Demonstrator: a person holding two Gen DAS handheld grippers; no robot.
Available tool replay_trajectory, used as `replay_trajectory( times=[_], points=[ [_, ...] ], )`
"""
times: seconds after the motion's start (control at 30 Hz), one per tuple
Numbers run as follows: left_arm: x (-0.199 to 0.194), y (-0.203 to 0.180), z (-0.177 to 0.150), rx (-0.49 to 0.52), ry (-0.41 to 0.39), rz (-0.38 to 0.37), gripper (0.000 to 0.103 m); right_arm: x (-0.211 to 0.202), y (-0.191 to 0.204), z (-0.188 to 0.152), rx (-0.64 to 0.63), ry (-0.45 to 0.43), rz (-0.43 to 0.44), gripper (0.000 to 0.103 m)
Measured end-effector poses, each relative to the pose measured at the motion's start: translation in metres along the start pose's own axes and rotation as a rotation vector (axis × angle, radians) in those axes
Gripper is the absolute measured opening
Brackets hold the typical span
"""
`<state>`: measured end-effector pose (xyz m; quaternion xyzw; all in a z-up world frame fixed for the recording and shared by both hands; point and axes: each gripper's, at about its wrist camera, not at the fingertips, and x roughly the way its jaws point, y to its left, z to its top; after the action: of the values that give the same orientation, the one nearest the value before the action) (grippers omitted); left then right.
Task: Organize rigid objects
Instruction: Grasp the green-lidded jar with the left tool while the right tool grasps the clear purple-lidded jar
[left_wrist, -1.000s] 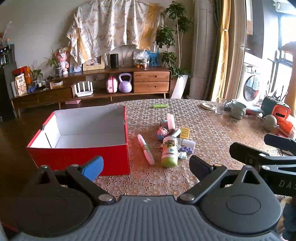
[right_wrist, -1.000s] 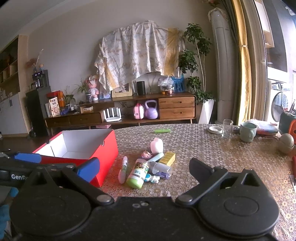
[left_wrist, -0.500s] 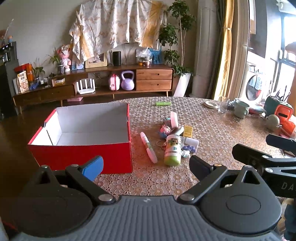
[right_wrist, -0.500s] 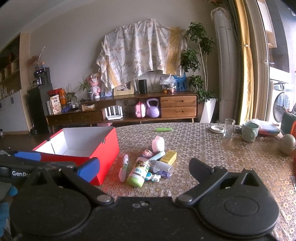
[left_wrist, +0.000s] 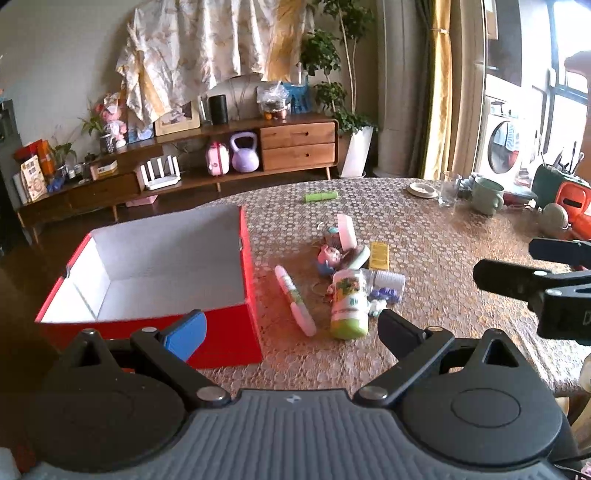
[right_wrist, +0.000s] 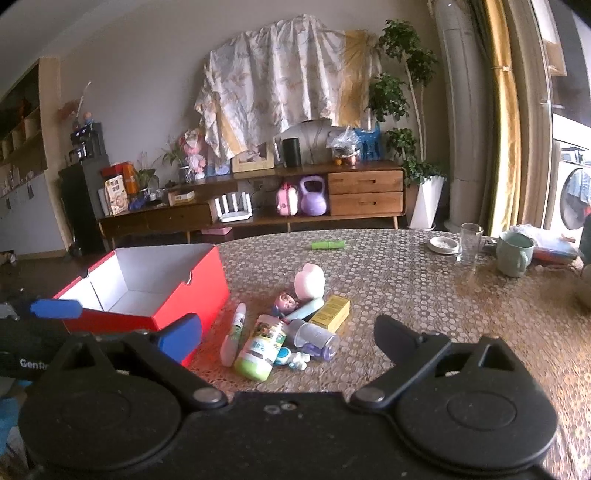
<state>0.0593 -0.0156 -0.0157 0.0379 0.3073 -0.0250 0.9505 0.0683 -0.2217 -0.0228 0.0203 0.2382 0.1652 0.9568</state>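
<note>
Since nothing lies in the box (left_wrist: 155, 266) yet and both grippers are empty, the sorting looks to be at its very start: the approach to a first pick.

The left gripper (left_wrist: 291, 330) has its jaws spread wide, touching nothing, held short of the table (left_wrist: 424, 236). The right gripper (right_wrist: 288, 338) is just as wide and just as empty; its fingers also show at 3 o'clock in the left view.

The clutter sits in one heap just right of the box. From the left view, the pen (left_wrist: 294, 300) lies at 12 o'clock, nearest the box wall, and the green bottle (left_wrist: 349, 303) lies on its side at 1 o'clock. Past them are a clear vial (left_wrist: 386, 282), a yellow carton (left_wrist: 379, 254), a small doll (left_wrist: 328, 257) and a pink case (left_wrist: 346, 231), several touching. A green tube (left_wrist: 320, 196) lies well apart, far off at 12 o'clock.

My guess is the next move calls for lowering one gripper onto an outer piece. The pen or the bottle is the likeliest, as each has free sides for the jaws to straddle. The bottle, being round and on its side, could roll if nudged.
</note>
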Motion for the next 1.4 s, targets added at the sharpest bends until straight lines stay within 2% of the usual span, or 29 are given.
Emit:
replay_trajectory(
  times=[0.23,0.33,0.43,0.57,0.7,1.0,1.23,1.4],
  points=[
    [0.037,-0.010,0.003,-0.015,0.060,-0.049,0.100,0.028,-0.019,-0.003,-0.022,0.061,0.012,0.095],
    [0.052,-0.015,0.000,-0.015,0.089,-0.056,0.100,0.046,-0.028,-0.003,-0.063,0.097,0.008,0.092],
    [0.064,-0.022,-0.002,-0.006,0.079,-0.050,0.100,0.065,-0.036,-0.005,-0.099,0.135,0.013,0.086],
    [0.080,-0.031,0.000,0.005,0.073,-0.064,0.100,0.090,-0.046,-0.004,-0.119,0.187,0.043,0.083],
    [0.101,-0.037,0.000,-0.007,0.105,-0.079,0.099,0.114,-0.049,-0.003,-0.158,0.232,0.080,0.078],
    [0.140,-0.046,-0.001,0.009,0.125,-0.069,0.099,0.173,-0.055,-0.007,-0.190,0.338,0.119,0.067],
    [0.164,-0.043,-0.003,0.004,0.175,-0.094,0.078,0.195,-0.055,-0.006,-0.174,0.392,0.170,0.061],
    [0.174,-0.043,-0.005,0.009,0.200,-0.110,0.069,0.208,-0.052,-0.009,-0.172,0.423,0.188,0.057]
  ],
)
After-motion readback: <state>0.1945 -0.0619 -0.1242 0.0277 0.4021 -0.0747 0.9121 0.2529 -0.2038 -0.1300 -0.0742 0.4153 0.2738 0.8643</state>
